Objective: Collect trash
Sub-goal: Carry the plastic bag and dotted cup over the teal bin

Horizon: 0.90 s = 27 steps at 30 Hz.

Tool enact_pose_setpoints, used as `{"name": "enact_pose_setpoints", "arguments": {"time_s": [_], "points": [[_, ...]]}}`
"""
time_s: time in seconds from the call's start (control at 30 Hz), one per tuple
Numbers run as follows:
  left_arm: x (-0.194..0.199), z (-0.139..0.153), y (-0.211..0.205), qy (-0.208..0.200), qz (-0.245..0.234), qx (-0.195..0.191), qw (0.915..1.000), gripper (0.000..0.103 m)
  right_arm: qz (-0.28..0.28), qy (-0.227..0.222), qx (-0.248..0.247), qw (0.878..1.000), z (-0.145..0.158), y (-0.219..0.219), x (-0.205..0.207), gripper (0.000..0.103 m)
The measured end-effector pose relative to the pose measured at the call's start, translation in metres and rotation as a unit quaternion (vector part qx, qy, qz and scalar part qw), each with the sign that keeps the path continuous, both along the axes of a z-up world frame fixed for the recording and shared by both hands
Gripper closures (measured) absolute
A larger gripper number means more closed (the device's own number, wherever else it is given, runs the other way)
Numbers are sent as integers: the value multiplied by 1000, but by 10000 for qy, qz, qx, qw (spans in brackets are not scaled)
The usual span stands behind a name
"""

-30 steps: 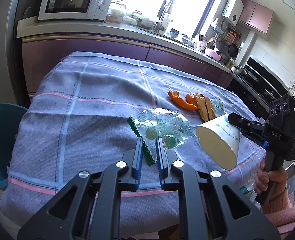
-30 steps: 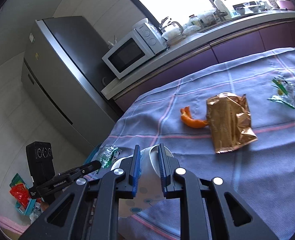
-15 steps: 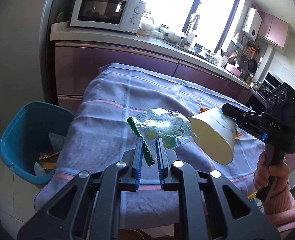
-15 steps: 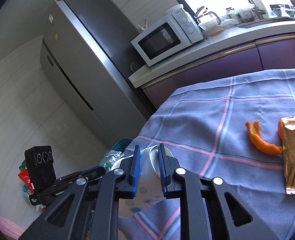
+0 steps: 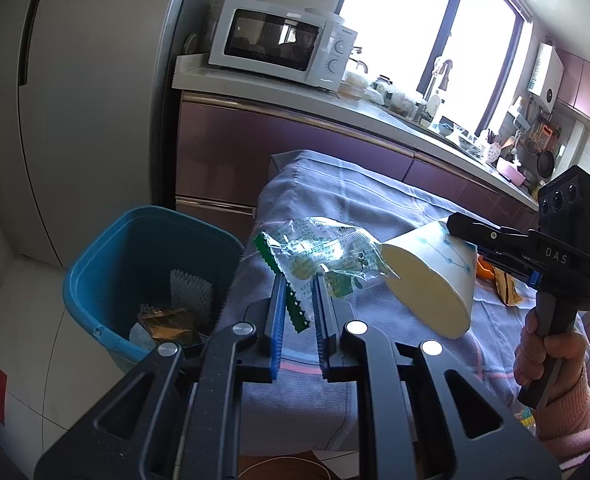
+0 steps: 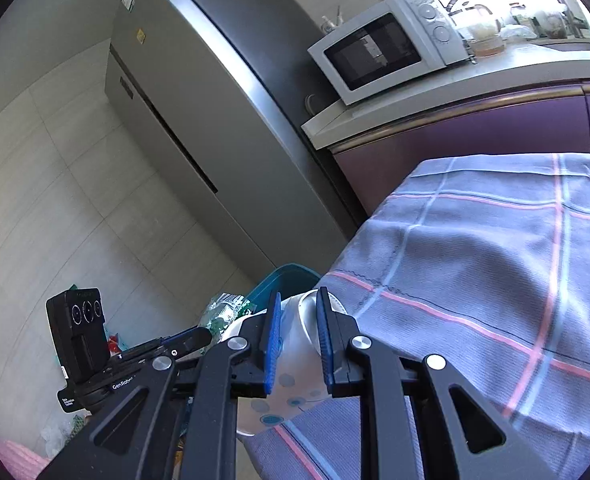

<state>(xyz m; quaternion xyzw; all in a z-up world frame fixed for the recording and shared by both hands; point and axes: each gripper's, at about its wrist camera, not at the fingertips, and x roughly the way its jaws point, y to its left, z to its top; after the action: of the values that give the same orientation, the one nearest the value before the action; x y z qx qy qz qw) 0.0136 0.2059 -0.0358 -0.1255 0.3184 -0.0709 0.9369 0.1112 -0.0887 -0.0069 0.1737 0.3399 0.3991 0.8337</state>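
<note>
My left gripper (image 5: 298,280) is shut on a crinkled clear-and-green snack wrapper (image 5: 319,254), held in the air over the table's left edge. Just left of it and lower stands a blue trash bin (image 5: 107,268) with some trash inside. My right gripper (image 6: 298,298) is shut on a white paper cup (image 6: 291,364) with blue dots, squashed flat. In the left wrist view that paper cup (image 5: 431,280) hangs beside the wrapper, pinched by the right gripper (image 5: 453,226). The bin's rim (image 6: 283,276) peeks out beyond the cup.
A table under a lilac checked cloth (image 6: 475,248) fills the right. Orange peel (image 5: 483,270) and a brown bag (image 5: 507,292) lie on it. A grey fridge (image 6: 199,92) and a counter with a microwave (image 5: 279,46) stand behind the bin. A hand in a pink sleeve (image 5: 551,348) grips the right tool.
Both grippers have swung left off the middle of the table toward its left edge, carrying the wrapper and the cup. The blue bin has come fully into the left wrist view.
</note>
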Motion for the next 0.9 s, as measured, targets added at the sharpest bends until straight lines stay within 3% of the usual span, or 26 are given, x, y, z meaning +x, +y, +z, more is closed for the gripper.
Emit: {"name": "enact_pose_setpoints", "arguments": {"time_s": [0.37,0.9], "points": [[1,1,46,14,582,131,9982,89,357,-31,-72,9993,6,49,17,87],[13,-19,81,276,1052,216,9938,89,708,14,-251,9972,2,108,38,87]]}}
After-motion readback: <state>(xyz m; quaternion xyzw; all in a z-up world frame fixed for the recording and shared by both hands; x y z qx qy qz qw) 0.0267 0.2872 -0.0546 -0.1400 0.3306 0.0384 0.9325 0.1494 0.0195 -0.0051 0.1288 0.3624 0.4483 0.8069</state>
